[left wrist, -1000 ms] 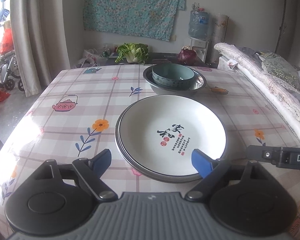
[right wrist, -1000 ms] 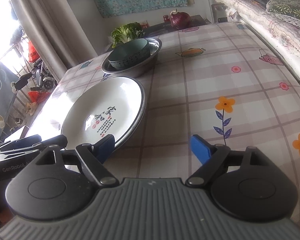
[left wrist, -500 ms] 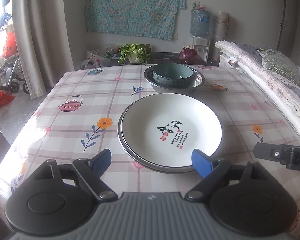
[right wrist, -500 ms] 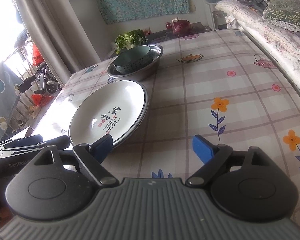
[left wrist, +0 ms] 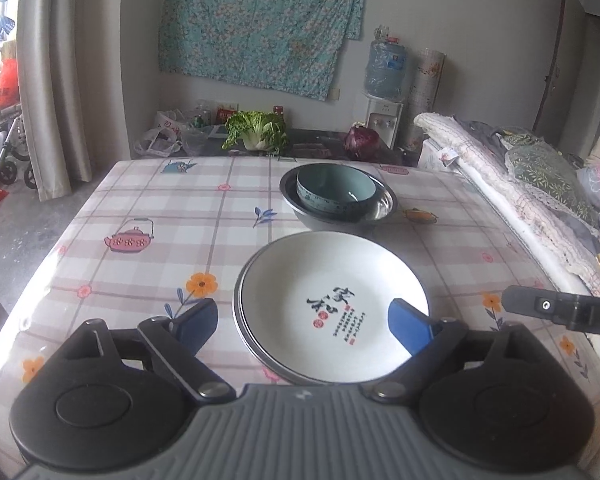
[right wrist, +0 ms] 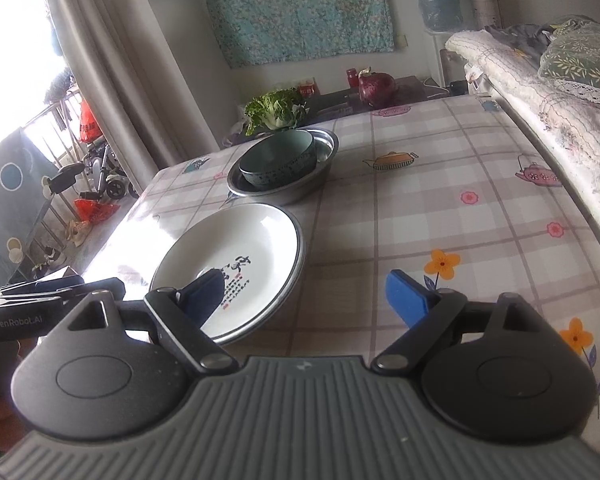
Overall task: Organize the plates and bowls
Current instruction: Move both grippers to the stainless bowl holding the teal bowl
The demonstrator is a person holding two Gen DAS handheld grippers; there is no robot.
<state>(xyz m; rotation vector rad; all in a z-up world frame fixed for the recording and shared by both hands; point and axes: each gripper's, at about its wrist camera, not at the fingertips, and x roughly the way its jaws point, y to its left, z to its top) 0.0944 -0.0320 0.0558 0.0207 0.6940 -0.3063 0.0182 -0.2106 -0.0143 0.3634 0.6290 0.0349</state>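
- Left gripper (left wrist: pixel 302 322) with its blue pads is hanging above the near edge of the table, jaws spread wide and opening a bit more right now, nothing pinched between them.
- Right gripper (right wrist: pixel 302 294) is the same deal: blue-tipped fingers apart, holding nothing, hovering over the tablecloth just right of the plates.
- White round ceramic plate with black calligraphy and red stamps (left wrist: pixel 334 306) sits on top of a second plate with a grey rim (left wrist: pixel 240 320), so they're stacked, near the front middle of the table.
- Just behind them, a teal ceramic bowl (left wrist: pixel 334 190) is nested inside a shiny round metal basin (left wrist: pixel 382 204).
- It all rests on a pink-checked plastic tablecloth with teapots and flowers (left wrist: pixel 140 220).
- Past the far edge there's a leafy green cabbage (left wrist: pixel 256 130) and a purple cabbage (left wrist: pixel 362 142) on a dark counter.
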